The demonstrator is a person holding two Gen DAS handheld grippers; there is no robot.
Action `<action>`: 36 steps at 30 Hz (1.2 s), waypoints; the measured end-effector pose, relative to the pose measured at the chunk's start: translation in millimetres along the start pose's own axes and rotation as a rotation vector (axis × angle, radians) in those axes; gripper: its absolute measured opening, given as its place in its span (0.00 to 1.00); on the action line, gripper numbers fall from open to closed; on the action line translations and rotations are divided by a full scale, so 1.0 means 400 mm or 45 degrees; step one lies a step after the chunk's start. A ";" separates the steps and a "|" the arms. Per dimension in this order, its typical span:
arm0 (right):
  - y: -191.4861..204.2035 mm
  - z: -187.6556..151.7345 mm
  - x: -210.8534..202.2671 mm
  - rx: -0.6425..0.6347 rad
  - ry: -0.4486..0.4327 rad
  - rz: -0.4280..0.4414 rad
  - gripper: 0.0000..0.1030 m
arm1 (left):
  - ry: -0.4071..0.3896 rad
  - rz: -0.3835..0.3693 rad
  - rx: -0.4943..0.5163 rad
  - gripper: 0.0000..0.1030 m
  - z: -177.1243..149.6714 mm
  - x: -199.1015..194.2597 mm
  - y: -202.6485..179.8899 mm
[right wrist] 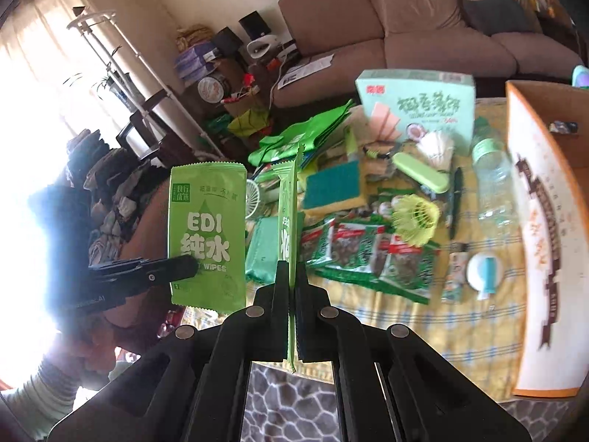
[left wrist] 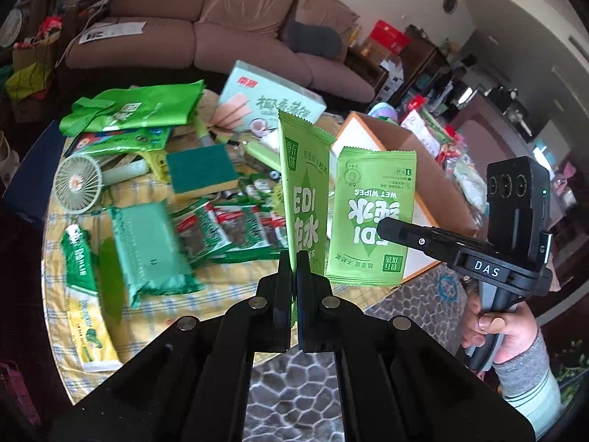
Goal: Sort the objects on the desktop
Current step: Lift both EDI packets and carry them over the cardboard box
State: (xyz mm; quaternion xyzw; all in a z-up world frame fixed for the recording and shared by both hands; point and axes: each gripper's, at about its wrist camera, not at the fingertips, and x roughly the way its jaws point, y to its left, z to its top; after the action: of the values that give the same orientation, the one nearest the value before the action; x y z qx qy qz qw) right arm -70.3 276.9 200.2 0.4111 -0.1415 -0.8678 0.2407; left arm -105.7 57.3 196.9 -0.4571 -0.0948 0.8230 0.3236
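Observation:
Each gripper holds a green wet wipes sachet above the table's near edge. My left gripper (left wrist: 293, 258) is shut on one sachet (left wrist: 303, 180), seen edge-on and upright. It also shows in the right wrist view (right wrist: 208, 232), face-on, with the left gripper (right wrist: 191, 265) clamped on its lower left. My right gripper (right wrist: 292, 269) is shut on the second sachet (right wrist: 289, 206), seen edge-on. That sachet shows upside down in the left wrist view (left wrist: 371, 213), with the right gripper (left wrist: 383, 226) clamped on it. The cardboard box (right wrist: 541, 221) stands at the right.
The round table (right wrist: 441, 335) with a yellow checked cloth holds a green sponge (left wrist: 200, 169), tissue pack (left wrist: 147, 246), snack packets (right wrist: 368, 254), biscuit box (right wrist: 416, 107), plastic bottle (right wrist: 493, 184), small fan (left wrist: 77, 184) and toothpaste box (left wrist: 83, 294). A brown sofa (left wrist: 239, 25) stands behind.

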 end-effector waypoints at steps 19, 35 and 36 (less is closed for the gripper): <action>-0.337 0.063 -0.400 0.112 -0.093 -0.310 0.02 | 0.078 -0.145 0.116 0.02 0.124 0.286 -0.496; -0.619 0.054 -0.439 0.178 0.092 -0.465 0.02 | 0.259 -0.105 0.073 0.02 0.121 0.578 -0.633; -0.635 0.048 -0.433 0.186 0.106 -0.464 0.02 | 0.272 -0.098 0.062 0.02 0.114 0.592 -0.632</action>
State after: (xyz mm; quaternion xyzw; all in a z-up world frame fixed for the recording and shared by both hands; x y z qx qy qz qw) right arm -67.4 584.7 211.4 0.4819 -0.1173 -0.8666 0.0549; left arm -118.4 405.4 173.4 -0.5304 -0.0571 0.7586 0.3742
